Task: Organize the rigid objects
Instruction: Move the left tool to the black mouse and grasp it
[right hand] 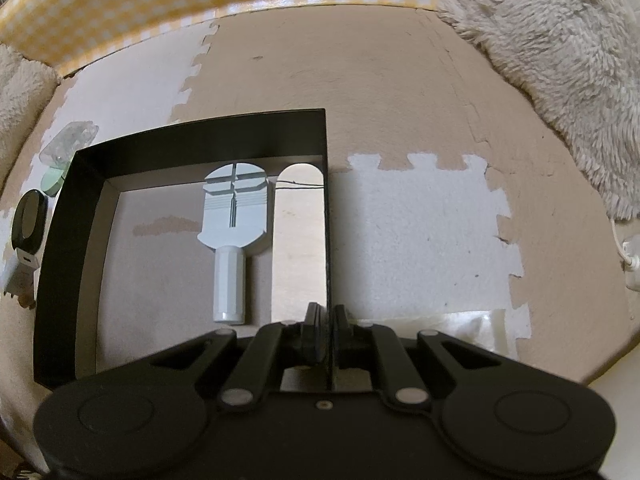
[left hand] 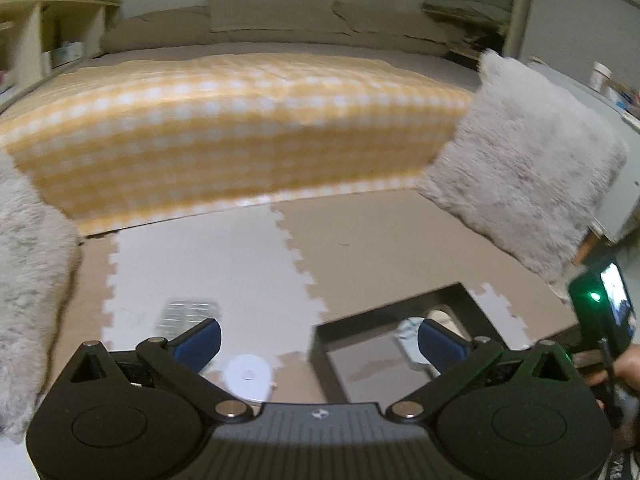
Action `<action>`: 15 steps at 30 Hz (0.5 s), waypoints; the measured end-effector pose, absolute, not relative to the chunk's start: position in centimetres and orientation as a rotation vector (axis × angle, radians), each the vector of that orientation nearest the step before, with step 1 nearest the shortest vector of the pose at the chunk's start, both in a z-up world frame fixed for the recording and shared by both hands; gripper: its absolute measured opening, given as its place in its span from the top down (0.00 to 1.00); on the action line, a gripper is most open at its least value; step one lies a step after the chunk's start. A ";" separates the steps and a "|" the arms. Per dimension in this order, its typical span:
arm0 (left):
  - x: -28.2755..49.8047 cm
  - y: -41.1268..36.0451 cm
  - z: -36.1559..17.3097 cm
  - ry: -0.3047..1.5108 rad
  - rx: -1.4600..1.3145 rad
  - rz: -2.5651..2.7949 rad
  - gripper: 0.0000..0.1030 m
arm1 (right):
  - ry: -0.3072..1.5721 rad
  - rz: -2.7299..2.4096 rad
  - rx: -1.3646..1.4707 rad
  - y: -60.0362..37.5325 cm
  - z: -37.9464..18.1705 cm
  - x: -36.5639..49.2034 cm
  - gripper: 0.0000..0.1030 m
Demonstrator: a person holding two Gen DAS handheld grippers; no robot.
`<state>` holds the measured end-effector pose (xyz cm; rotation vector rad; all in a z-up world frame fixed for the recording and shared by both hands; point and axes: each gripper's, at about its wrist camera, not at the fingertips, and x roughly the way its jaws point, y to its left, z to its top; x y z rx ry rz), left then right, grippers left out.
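An open black box (right hand: 200,130) sits on the foam floor mat. Inside it lie a pale grey tool with a round handle (right hand: 234,216) and a tan arch-topped flat piece (right hand: 298,240). My right gripper (right hand: 326,314) is shut on the box's right wall, one finger on either side of it. In the left wrist view, my left gripper (left hand: 320,340) hangs above the mat, open wide with nothing between its blue pads (left hand: 200,342). Below it are the box (left hand: 384,312), a white disc (left hand: 248,376) and a clear plastic case (left hand: 188,314).
Left of the box lie the clear case (right hand: 72,140), a green disc (right hand: 54,182) and a black round device on a white base (right hand: 26,220). A yellow checked bed (left hand: 240,120) stands ahead, with furry cushions (left hand: 528,160) at both sides. A white plug (right hand: 632,264) lies right.
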<state>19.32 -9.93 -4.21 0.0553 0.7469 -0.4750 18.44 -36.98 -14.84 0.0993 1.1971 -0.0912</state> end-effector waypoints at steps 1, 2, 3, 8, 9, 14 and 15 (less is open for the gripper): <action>19.6 -9.3 -4.3 0.742 0.049 -0.457 0.00 | 1.197 -0.092 0.099 -37.0 -14.8 18.4 0.92; 19.9 -8.7 -4.5 0.736 0.045 -0.437 0.00 | 1.197 -0.092 0.098 -37.0 -14.8 18.4 0.92; 20.1 -8.1 -4.7 0.727 0.044 -0.419 0.00 | 1.197 -0.092 0.098 -37.0 -14.8 18.4 0.92; 21.5 -4.8 -5.9 0.709 0.035 -0.317 0.00 | 1.198 -0.092 0.099 -37.0 -14.8 18.4 0.92; 21.8 -4.2 -6.2 0.718 0.026 -0.303 0.00 | 1.197 -0.092 0.099 -37.0 -14.8 18.4 0.92; 23.1 -2.1 -8.4 0.760 0.006 -0.199 0.00 | 1.197 -0.091 0.095 -37.0 -14.8 18.4 0.92; 23.4 -1.9 -9.0 0.777 0.005 -0.180 0.00 | 1.197 -0.091 0.094 -37.0 -14.8 18.4 0.92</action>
